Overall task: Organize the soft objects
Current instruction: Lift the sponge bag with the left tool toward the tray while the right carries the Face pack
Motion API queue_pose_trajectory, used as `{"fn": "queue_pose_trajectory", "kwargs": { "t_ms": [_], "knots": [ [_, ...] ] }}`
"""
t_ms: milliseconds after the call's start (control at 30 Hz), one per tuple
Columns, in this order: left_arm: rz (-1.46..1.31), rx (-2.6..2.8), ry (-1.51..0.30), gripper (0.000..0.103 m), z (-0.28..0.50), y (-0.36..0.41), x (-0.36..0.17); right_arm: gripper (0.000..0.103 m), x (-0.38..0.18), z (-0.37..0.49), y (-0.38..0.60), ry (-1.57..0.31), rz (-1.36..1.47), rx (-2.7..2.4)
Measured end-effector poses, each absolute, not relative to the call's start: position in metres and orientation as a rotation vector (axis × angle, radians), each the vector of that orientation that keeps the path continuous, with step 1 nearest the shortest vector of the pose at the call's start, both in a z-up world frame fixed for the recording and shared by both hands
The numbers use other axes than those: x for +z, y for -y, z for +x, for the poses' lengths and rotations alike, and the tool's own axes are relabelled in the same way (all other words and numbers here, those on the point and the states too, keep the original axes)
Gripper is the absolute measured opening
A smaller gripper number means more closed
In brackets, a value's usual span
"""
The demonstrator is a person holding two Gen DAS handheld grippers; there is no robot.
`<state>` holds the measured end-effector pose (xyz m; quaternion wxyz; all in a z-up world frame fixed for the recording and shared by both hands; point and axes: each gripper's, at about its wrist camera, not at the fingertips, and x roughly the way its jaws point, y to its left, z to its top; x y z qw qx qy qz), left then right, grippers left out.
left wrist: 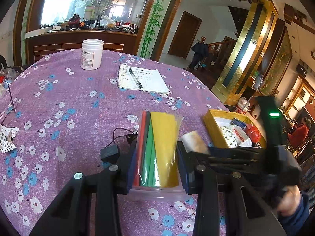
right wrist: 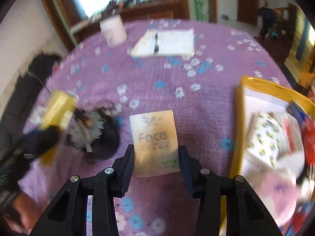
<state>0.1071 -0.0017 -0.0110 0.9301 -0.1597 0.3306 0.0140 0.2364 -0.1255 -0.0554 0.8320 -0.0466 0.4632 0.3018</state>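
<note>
Purple floral tablecloth (right wrist: 157,90), tissue pack (right wrist: 155,143)

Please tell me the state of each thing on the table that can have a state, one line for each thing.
White jar: upright, lid on.
Notebook: lying flat, a pen on it.
Yellow box: open, packets inside.
Bag of coloured sheets: held between the left gripper jaws.
Tissue pack: between the right gripper jaws, apparently gripped.

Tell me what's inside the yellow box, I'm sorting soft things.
In the yellow box: a white patterned packet, a red-printed packet, something red, something blue. Anything beneath them is hidden.
</note>
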Motion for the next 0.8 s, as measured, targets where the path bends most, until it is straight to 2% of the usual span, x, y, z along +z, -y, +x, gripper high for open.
{"fn": "queue_pose_trajectory", "kwargs": {
  "t_ms": [167,800],
  "knots": [
    [-0.276,0.039,-0.67,0.036,0.107,0.016,-0.014,0.047,-0.04,0.204,0.144,-0.779,-0.031,0.606],
    [-0.036,0.222,-0.55,0.036,0.101,0.047,-0.014,0.048,-0.028,0.186,0.158,-0.682,0.067,0.708]
  ]
}}
